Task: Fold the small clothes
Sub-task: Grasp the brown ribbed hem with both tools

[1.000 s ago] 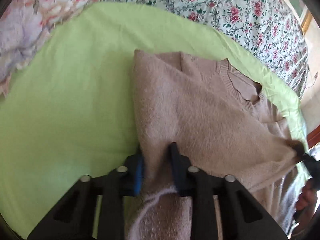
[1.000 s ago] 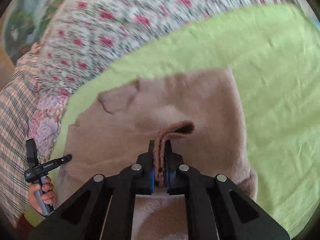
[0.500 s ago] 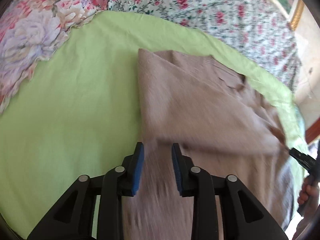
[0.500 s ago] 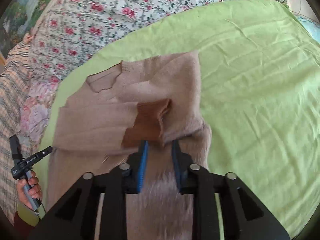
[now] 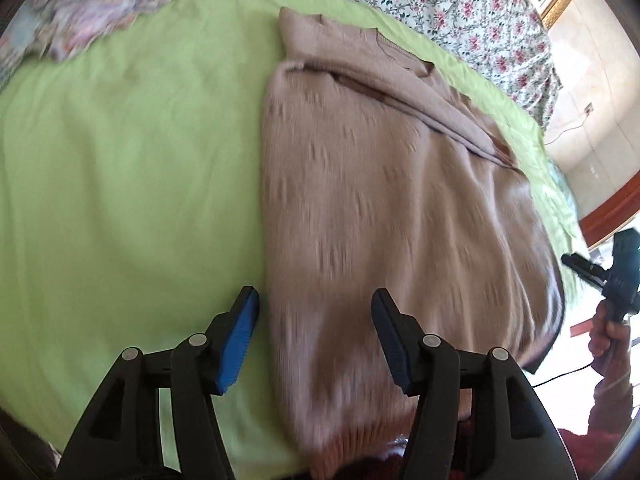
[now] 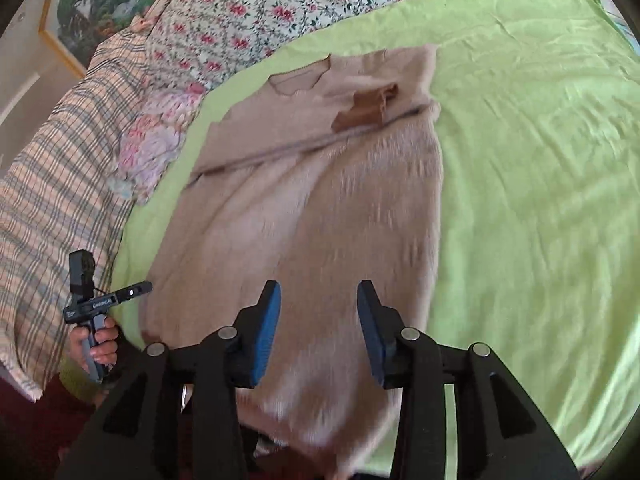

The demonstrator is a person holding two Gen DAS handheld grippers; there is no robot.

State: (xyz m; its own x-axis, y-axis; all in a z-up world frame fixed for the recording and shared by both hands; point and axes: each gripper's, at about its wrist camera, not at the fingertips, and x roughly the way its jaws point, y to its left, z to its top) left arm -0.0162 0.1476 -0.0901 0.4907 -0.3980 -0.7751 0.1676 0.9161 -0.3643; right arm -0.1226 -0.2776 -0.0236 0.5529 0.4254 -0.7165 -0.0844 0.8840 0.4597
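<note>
A beige knitted sweater (image 5: 384,208) lies flat on a lime-green sheet (image 5: 132,168), neckline at the far end, both sleeves folded across the chest. It also shows in the right wrist view (image 6: 320,216), where a darker brown cuff (image 6: 366,110) lies on the folded sleeves. My left gripper (image 5: 314,332) is open and empty above the sweater's near hem, at its left edge. My right gripper (image 6: 318,330) is open and empty above the hem near its right side. Each gripper shows small in the other's view (image 5: 600,276) (image 6: 104,300).
The green sheet (image 6: 540,184) covers a bed with a floral bedspread (image 6: 288,4) beyond. A plaid blanket (image 6: 48,184) and a floral pillow (image 6: 156,140) lie to the left. A framed picture (image 6: 92,8) hangs on the wall.
Both grippers let go of the sleeves, opened wide and drew back toward the hem. The sleeves now lie folded across the chest.
</note>
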